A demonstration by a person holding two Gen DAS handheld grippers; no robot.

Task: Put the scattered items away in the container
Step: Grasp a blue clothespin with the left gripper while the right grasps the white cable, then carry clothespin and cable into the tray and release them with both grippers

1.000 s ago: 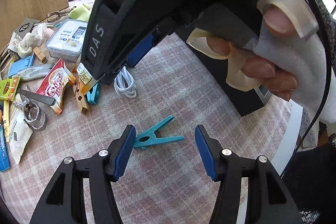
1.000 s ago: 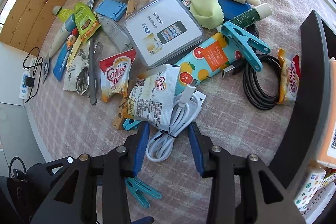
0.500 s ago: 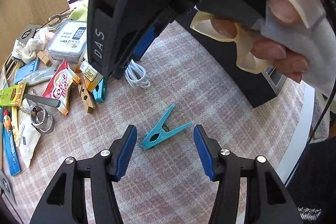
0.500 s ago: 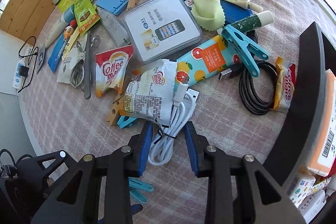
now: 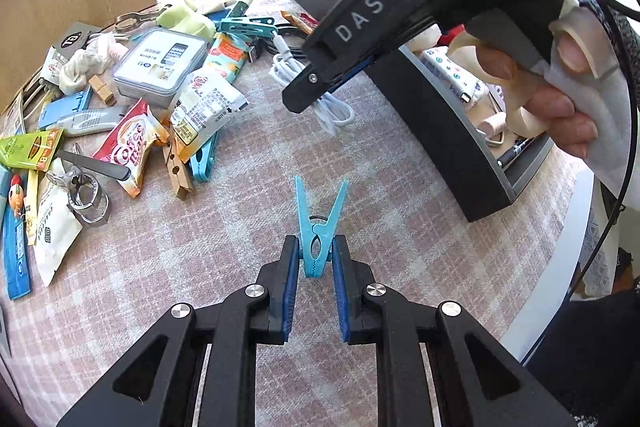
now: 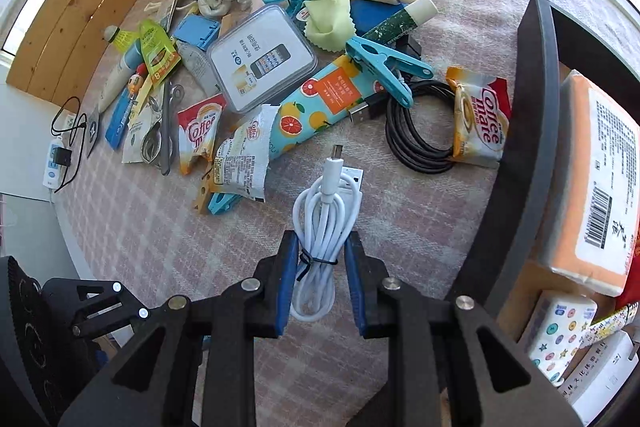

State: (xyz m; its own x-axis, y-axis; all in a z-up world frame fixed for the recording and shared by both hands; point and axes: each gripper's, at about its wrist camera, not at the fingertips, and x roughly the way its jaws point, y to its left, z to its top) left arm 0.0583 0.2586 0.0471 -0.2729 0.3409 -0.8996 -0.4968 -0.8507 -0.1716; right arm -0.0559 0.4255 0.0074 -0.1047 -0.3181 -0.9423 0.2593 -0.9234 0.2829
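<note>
Left gripper (image 5: pixel 316 259) closing on blue clothespin (image 5: pixel 319 227); right gripper (image 6: pixel 320 259) closing around white cable (image 6: pixel 324 227); black container (image 6: pixel 536 115) holds tissue packs (image 6: pixel 596 187)

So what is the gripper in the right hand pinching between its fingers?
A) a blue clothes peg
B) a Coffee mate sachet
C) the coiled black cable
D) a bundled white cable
D: in the right wrist view the right gripper has its fingers closing on the bundled white cable, pressed to both sides of it; the coiled black cable lies apart on the tablecloth.
</note>
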